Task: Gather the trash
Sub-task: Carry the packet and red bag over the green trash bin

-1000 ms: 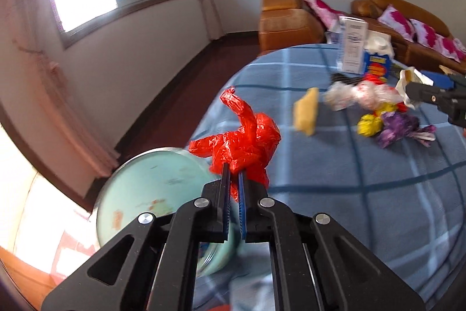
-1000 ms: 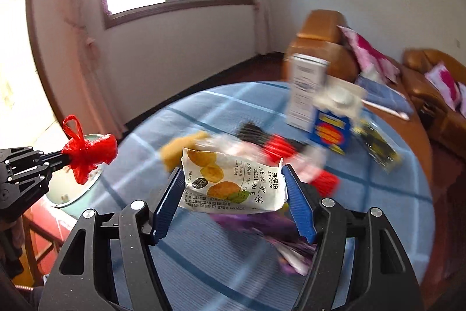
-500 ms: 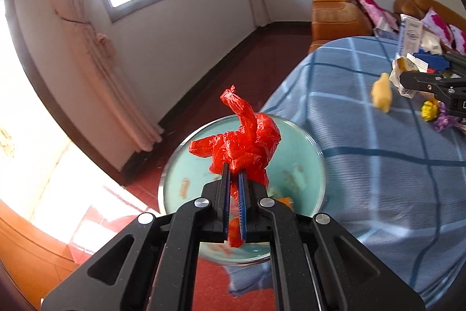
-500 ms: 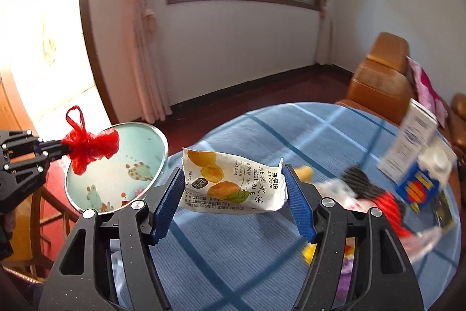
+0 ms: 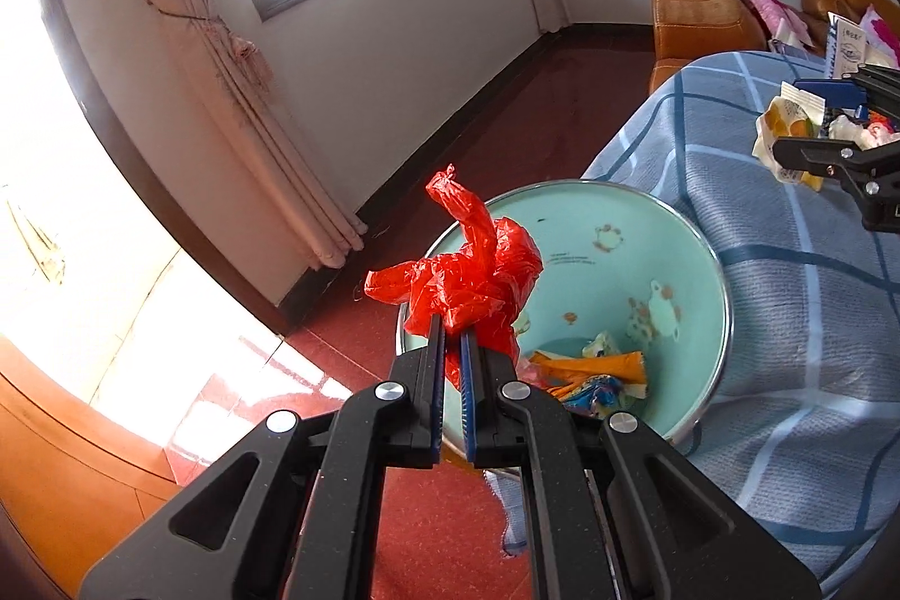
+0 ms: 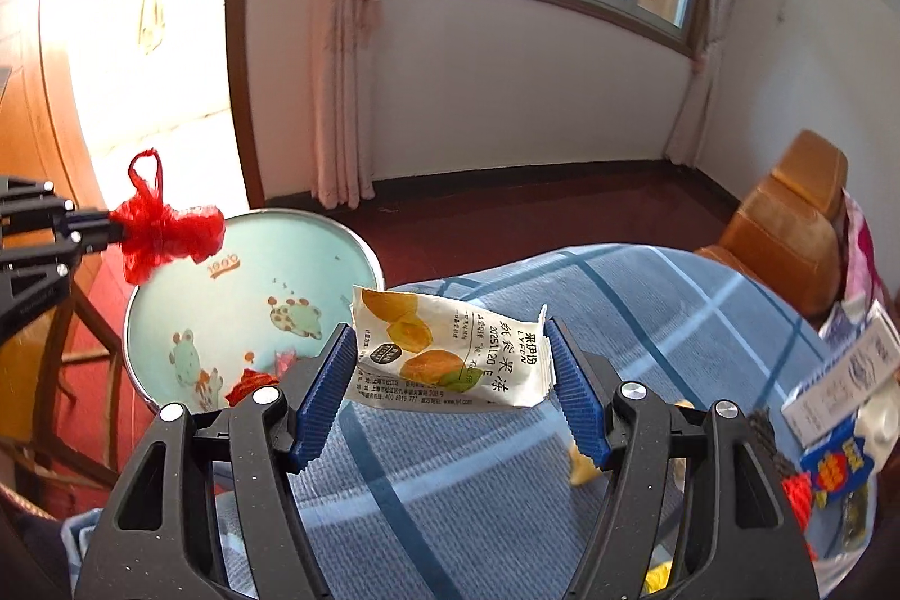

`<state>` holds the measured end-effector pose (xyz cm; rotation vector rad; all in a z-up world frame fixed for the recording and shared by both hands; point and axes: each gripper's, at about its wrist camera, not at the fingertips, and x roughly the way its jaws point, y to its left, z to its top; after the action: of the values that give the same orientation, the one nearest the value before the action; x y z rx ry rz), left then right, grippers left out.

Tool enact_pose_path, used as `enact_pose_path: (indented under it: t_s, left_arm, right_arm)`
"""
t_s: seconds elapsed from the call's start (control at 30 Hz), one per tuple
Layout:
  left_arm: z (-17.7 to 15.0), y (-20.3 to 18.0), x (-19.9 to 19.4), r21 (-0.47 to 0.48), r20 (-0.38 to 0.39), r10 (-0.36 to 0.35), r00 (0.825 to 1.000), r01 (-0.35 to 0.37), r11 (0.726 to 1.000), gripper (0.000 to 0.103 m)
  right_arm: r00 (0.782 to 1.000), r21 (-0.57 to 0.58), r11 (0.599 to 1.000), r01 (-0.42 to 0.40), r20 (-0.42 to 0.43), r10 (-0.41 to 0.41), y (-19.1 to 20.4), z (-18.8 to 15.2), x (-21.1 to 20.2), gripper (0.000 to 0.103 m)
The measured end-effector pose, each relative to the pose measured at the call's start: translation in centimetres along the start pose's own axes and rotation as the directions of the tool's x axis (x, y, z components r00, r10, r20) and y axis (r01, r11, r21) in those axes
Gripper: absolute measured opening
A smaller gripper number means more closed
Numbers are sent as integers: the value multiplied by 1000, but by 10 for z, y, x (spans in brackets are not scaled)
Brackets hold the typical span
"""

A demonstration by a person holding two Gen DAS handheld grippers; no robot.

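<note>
Red plastic bag (image 5: pixel 467 274), crumpled into a knot, is pinched tight in the left gripper (image 5: pixel 453 352) and hangs above the near rim of the pale green basin (image 5: pixel 692 285), which sits just beside the table with the blue checked cloth (image 5: pixel 787 319). Wrappers, orange and blue among them, lie at the basin's bottom (image 5: pixel 590 375). Over on the right, the right gripper (image 6: pixel 453 375) clamps a white snack wrapper (image 6: pixel 450 355) printed with orange fruit, its two ends pressed against the blue pads, held above the cloth near the table's edge. More litter and a white carton (image 6: pixel 844 369) sit farther along the table
</note>
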<state>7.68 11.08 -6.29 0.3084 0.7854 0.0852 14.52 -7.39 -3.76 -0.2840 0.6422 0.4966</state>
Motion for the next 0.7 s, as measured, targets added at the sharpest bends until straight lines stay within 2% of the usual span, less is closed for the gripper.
enact_pose_path:
  t_s: [0.7]
  left_arm:
    - [-6,9,13,-15,-26,28,999,-29,999,5]
  right_arm:
    - [998,-142,989,-46,-38,41,39,12,27,68]
